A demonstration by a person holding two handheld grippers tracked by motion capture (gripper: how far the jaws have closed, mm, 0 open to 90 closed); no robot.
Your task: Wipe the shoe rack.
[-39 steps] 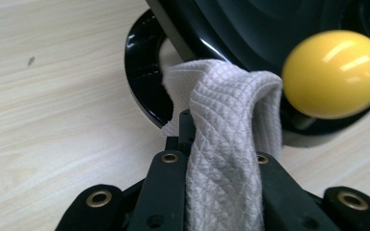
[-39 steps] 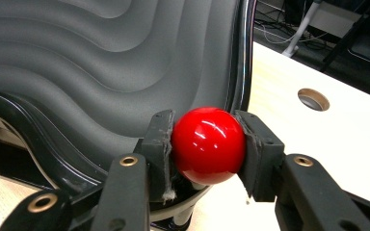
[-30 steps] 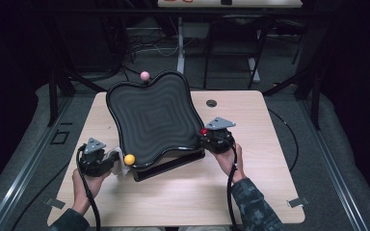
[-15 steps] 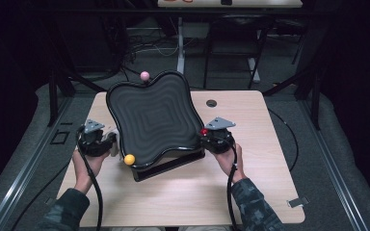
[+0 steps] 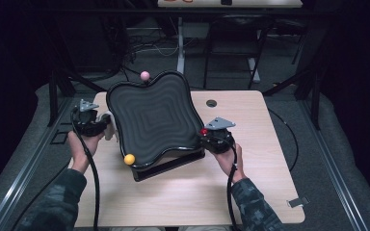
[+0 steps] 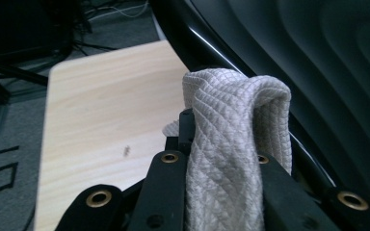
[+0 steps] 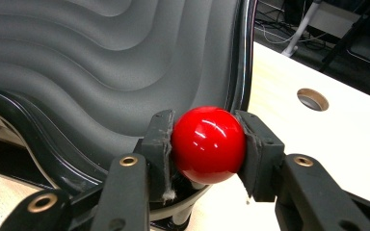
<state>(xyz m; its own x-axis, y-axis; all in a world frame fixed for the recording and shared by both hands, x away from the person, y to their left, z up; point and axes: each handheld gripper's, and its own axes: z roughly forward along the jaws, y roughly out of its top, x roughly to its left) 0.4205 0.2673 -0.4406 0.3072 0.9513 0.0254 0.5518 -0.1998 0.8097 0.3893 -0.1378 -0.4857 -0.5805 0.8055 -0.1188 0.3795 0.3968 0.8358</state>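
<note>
A black wavy-ribbed tray [image 5: 125, 139] sits tilted on a black base [image 5: 173, 166] in the middle of the table. Ball knobs stick out from its rim: pink [image 5: 145, 75] at the far edge, yellow [image 5: 129, 159] at the near left corner, red [image 5: 204, 131] at the right. My left gripper [image 5: 107, 126] is shut on a folded white quilted cloth [image 6: 231, 144], held against the tray's left rim [image 6: 212, 48]. My right gripper [image 7: 207, 144] is shut on the red ball [image 7: 208, 143] beside the ribbed tray surface [image 7: 101, 62].
The light wooden table [image 5: 250, 183] has a round cable hole [image 5: 211, 103] behind the right hand, also seen as the hole [image 7: 312, 98] in the right gripper view. Dark floor, table legs and cables lie beyond the far edge. A cable trails from each gripper toward the person.
My left gripper has moved away from the person along the tray's left edge with the cloth, from near the yellow ball to mid-edge. The right gripper has stayed on the red ball.
</note>
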